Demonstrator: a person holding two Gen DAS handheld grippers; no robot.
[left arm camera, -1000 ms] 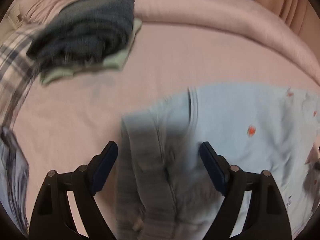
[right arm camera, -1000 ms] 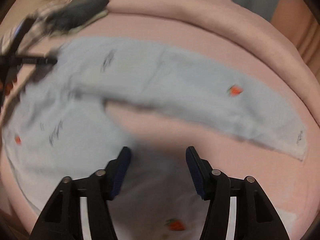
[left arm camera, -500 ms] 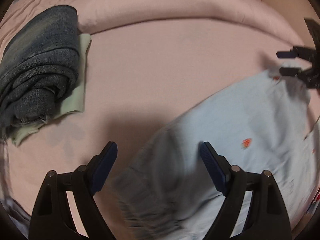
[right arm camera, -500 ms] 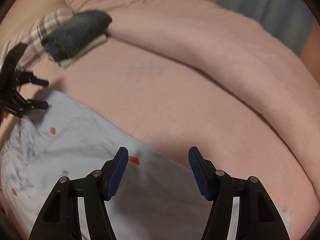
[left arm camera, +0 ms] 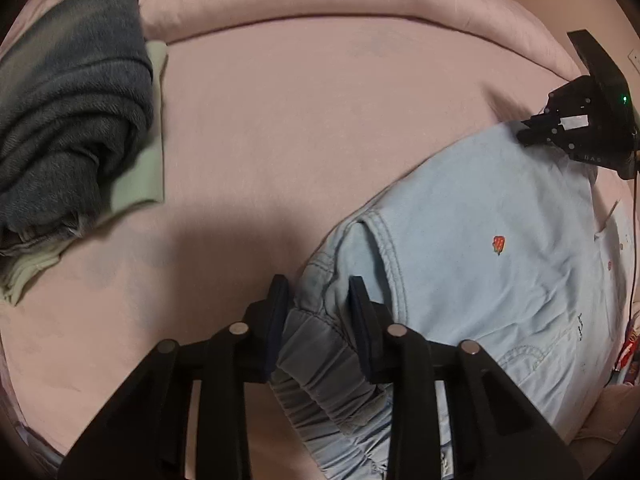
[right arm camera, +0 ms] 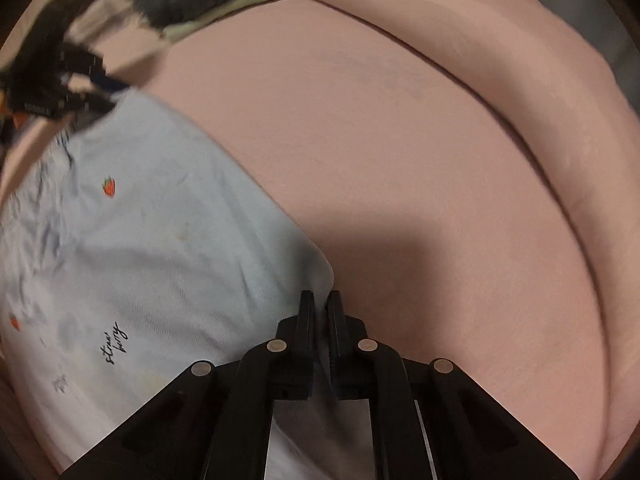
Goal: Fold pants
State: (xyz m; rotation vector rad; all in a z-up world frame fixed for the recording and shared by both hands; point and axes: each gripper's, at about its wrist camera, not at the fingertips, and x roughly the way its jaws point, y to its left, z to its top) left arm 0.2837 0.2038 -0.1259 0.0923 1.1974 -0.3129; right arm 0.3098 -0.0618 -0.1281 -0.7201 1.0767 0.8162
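Light blue pants [left arm camera: 480, 240] with small strawberry prints lie flat on a pink bed sheet [left arm camera: 300, 120]. In the left wrist view my left gripper [left arm camera: 318, 296] has the bunched elastic waistband [left arm camera: 320, 360] between its jaws, which are closing and press on the fabric. My right gripper [left arm camera: 528, 132] shows at the pants' far right corner. In the right wrist view the right gripper [right arm camera: 320, 304] is shut on the edge of the pants [right arm camera: 160, 240], with a thin fold pinched between its fingers. The left gripper [right arm camera: 104, 92] is a dark blur at the upper left.
A folded pile of dark denim [left arm camera: 68, 120] rests on a pale green cloth [left arm camera: 148, 176] at the upper left. A thick rolled pink duvet [right arm camera: 520, 100] runs along the far side of the bed. Bare pink sheet lies between the pile and the pants.
Both grippers stood open over the pants and have closed on the fabric. The right gripper swept across to the pants' edge; the left settled at the waistband.
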